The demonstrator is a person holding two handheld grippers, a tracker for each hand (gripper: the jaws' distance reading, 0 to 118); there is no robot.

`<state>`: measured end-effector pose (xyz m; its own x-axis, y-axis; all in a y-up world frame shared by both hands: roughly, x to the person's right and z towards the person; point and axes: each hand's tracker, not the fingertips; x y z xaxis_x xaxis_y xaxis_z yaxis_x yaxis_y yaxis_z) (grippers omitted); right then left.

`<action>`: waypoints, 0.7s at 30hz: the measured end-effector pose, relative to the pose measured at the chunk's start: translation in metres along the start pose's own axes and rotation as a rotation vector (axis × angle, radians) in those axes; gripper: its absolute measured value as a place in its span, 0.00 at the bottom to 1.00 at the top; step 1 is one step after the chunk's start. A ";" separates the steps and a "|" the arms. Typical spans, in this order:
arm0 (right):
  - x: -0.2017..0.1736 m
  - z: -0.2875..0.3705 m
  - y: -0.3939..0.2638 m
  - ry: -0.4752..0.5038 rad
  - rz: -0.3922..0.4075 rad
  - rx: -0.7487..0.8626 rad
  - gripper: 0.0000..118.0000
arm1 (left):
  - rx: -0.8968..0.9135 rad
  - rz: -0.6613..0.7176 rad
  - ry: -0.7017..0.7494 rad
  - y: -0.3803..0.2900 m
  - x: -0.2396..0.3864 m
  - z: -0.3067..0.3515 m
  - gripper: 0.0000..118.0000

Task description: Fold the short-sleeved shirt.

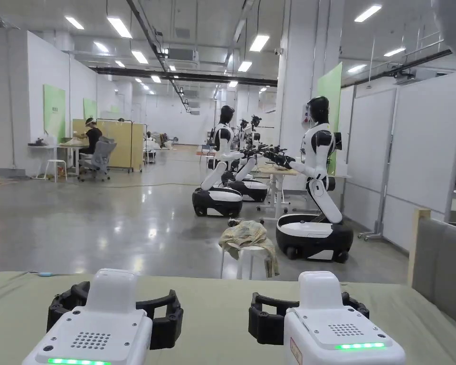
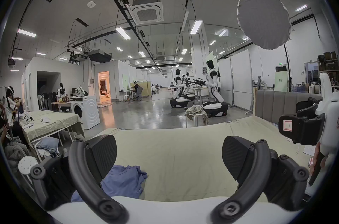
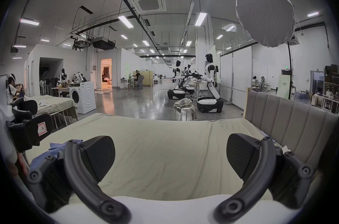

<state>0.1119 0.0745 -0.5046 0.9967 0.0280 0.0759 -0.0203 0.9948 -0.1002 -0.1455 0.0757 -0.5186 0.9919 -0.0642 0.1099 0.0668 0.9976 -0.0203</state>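
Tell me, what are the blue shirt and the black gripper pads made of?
The blue shirt looks like soft, matte knit cloth, maybe cotton: it lies crumpled in loose folds on the bed sheet. The left gripper has black pads that look like ribbed rubber or plastic, with fine grooves and a dull sheen.

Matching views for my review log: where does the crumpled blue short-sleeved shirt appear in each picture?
Head view: not visible in this picture.
Left gripper view: crumpled blue short-sleeved shirt at bottom left.
Right gripper view: far left edge.
Shared landmark: white stool draped with cloth.
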 end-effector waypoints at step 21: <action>-0.005 -0.001 -0.006 -0.032 0.059 -0.001 0.00 | 0.030 -0.005 0.031 -0.005 -0.005 0.003 0.04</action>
<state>0.1067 0.0679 -0.5056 0.9907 0.0901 0.1016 -0.0792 0.9911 -0.1067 -0.1507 0.0715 -0.5156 0.9944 -0.0698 0.0789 0.0692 0.9975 0.0106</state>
